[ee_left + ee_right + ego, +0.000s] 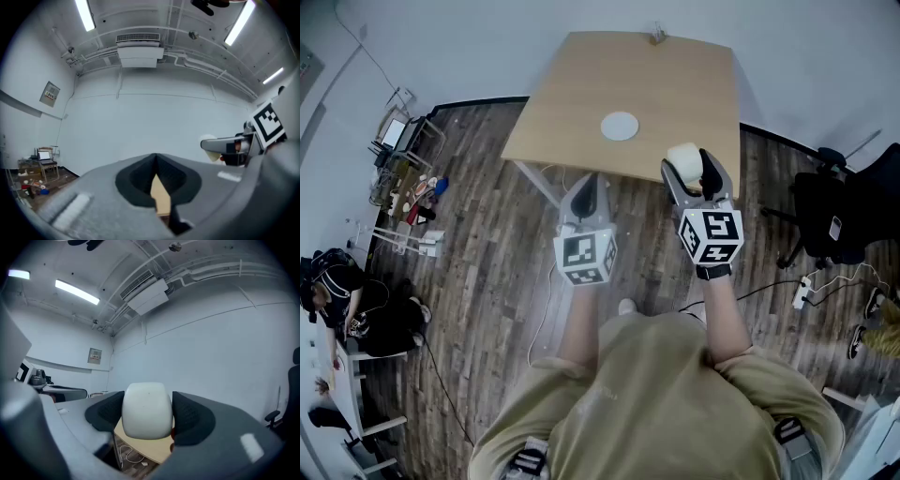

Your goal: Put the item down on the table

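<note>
Claw on the right (689,165) is clamped on the white rounded item (682,154), its dark pads pressed against both sides of it (146,405). Claw on the left (587,184) has its jaws together with nothing between them (155,161).

Largest in the scene is the pale wooden tabletop (581,94), standing on a dark plank floor (478,216). Both claws hang at its near edge, the left one just short of it. The item is held up in the air over the near right edge, with the tabletop showing beneath it. A small white disc (620,126) lies near the tabletop's middle, well apart from the item.
</note>
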The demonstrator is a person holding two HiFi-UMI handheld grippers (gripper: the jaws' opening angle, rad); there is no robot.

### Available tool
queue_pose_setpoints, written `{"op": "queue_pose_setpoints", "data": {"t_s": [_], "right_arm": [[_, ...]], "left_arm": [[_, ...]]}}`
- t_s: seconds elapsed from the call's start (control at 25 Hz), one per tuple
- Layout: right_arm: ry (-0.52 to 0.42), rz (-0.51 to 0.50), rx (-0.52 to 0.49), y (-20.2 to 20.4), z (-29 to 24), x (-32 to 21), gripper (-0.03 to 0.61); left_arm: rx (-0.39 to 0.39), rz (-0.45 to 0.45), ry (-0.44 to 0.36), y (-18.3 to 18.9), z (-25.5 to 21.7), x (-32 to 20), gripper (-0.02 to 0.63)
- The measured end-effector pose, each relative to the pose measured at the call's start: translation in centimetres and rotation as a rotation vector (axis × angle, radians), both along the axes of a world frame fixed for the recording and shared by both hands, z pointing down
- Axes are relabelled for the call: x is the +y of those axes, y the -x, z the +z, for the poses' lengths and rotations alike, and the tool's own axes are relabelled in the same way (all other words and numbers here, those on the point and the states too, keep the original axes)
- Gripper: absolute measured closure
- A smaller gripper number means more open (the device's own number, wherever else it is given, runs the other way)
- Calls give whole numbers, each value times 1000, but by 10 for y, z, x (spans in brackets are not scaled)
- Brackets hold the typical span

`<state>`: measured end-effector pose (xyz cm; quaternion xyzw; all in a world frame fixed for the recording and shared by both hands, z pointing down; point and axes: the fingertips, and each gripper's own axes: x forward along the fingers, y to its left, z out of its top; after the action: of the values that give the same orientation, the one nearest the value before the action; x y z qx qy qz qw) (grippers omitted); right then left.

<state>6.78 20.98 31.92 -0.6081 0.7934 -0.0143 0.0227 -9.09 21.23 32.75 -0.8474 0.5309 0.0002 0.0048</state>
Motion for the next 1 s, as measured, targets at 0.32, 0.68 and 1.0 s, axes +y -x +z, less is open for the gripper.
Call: {"op": "queue_pose_setpoints", "data": {"t_s": [0.32,0.68,1.0], "right_arm": [[18,18,22,51,13,-14,253],[44,9,6,59,17,-59,253],[33,-84,-16,69,23,-151,255]], "left_arm": [[20,9,24,56,14,-19,614],[58,10,67,62,28,-54,614],[48,-50,70,57,35,-131,614]]}}
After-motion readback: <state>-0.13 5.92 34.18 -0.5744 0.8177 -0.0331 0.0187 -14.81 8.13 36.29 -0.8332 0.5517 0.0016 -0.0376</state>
